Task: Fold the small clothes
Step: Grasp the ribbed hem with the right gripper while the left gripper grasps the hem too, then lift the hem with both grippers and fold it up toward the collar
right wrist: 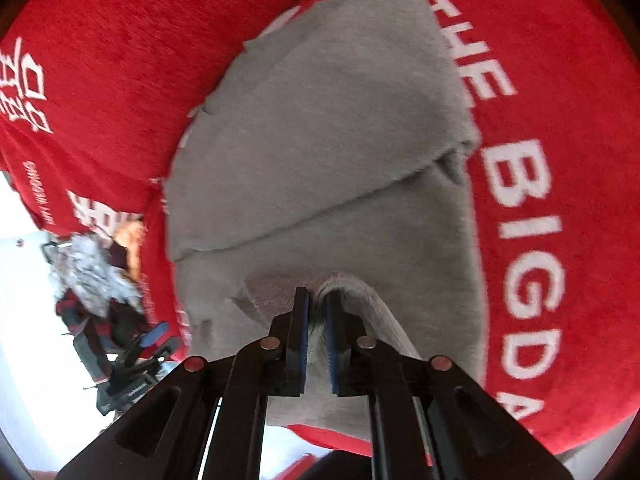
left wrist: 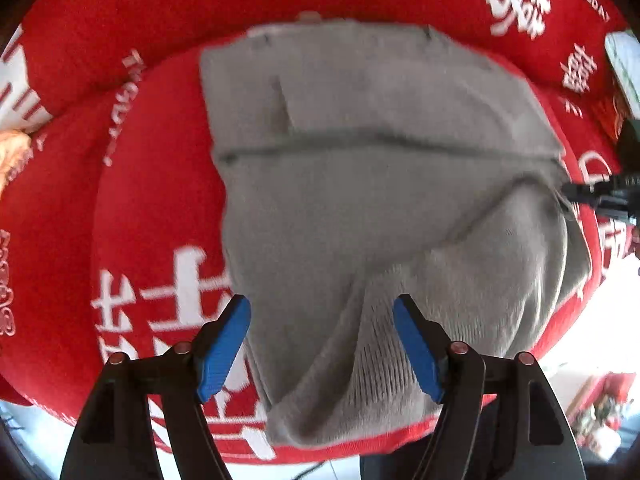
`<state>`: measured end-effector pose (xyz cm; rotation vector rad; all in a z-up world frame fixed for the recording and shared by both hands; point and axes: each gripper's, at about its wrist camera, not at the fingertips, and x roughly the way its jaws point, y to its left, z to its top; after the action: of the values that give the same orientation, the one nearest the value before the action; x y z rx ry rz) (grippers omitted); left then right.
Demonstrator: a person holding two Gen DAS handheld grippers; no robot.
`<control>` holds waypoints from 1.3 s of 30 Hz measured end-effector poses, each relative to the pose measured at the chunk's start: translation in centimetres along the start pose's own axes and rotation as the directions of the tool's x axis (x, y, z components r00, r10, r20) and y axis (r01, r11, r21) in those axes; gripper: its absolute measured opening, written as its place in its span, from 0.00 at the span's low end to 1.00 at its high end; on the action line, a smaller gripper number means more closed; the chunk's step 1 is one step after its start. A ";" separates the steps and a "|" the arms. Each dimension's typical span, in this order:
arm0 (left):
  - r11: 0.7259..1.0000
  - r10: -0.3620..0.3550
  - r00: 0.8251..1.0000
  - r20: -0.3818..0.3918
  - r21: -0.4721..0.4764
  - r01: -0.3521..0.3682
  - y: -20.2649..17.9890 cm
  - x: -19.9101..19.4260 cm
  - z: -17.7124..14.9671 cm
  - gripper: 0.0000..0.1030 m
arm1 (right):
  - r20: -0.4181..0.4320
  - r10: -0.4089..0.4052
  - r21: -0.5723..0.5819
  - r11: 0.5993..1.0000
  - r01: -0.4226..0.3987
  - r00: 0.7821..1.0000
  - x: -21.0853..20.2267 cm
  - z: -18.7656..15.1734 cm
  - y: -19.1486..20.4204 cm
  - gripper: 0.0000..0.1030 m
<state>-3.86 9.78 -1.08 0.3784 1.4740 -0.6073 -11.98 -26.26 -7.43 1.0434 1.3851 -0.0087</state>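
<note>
A grey knitted garment (left wrist: 360, 184) lies partly folded on a red cushion (left wrist: 160, 200) with white lettering. My left gripper (left wrist: 321, 308) points straight down over the garment's near ribbed edge. It is open, and its blue pads (left wrist: 224, 344) stand wide apart without touching the cloth. At the right edge of the left wrist view, my right gripper (left wrist: 592, 196) meets the garment's corner. In the right wrist view the right gripper (right wrist: 316, 300) is shut on a raised fold of the grey garment (right wrist: 320, 140), with the cloth pinched between its pads.
The red cushion (right wrist: 560, 80) ends close behind both grippers, with pale floor (right wrist: 28, 320) beyond its edge. An orange item (left wrist: 12, 152) lies at the cushion's left. A blurred heap of patterned cloth (right wrist: 92, 264) sits past the edge.
</note>
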 end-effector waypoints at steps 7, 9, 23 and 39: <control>0.990 -0.126 0.986 -0.110 0.042 0.132 -2.2 2.2 -0.7 0.72 | 0.042 -0.202 -0.249 0.946 0.206 0.978 -1.6 -0.8 2.8 0.72; 0.990 -0.119 0.984 -0.129 0.058 0.128 -2.8 2.8 -0.6 0.71 | 0.065 -0.248 -0.329 0.909 0.255 0.967 -1.2 -0.6 3.9 0.72; 0.984 -0.178 0.983 0.041 0.009 0.178 -3.3 -2.9 -1.1 0.14 | 0.173 -0.379 -0.474 0.777 0.414 0.909 0.7 -1.3 9.3 0.07; 0.987 0.157 0.924 0.348 -0.045 -0.151 -2.1 -2.1 17.8 0.15 | 0.413 -0.339 -0.393 0.771 0.501 0.845 -2.0 12.7 13.6 0.07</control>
<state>9.26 -2.07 2.65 0.3487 1.0945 -0.5053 5.14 -27.11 0.15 0.2646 1.2062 -0.1513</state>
